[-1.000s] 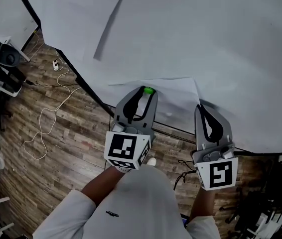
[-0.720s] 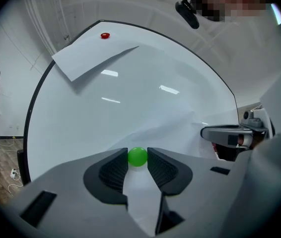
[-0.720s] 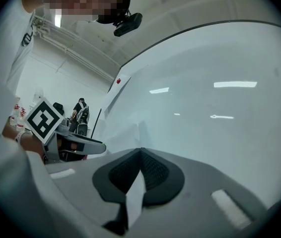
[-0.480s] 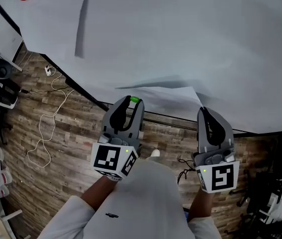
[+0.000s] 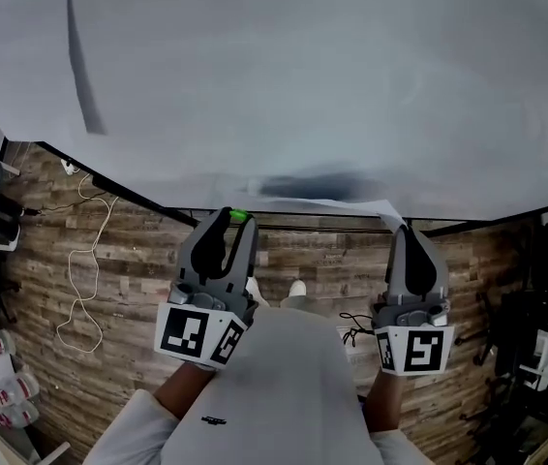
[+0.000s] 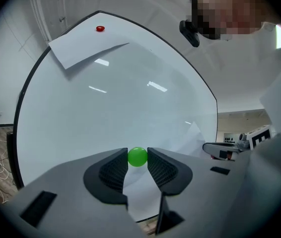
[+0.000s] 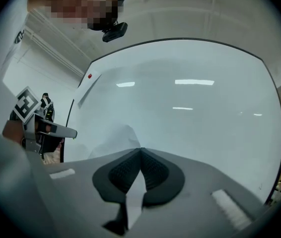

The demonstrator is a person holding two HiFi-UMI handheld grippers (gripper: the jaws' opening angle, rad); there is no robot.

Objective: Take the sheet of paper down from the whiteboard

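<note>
Now, paper (image 7: 114, 140) clamped in right hand-held gripper (image 7: 140, 151)

The right gripper view blurs the sheet of paper (image 7: 114, 142); the head view crops the whiteboard (image 5: 303, 66).

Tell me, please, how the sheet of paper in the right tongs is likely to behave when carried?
Probably floppy: the sheet of paper bulges away from the whiteboard, pinched near one corner by the right tongs. Likely very light, so it may flutter, or tear if tugged.
</note>
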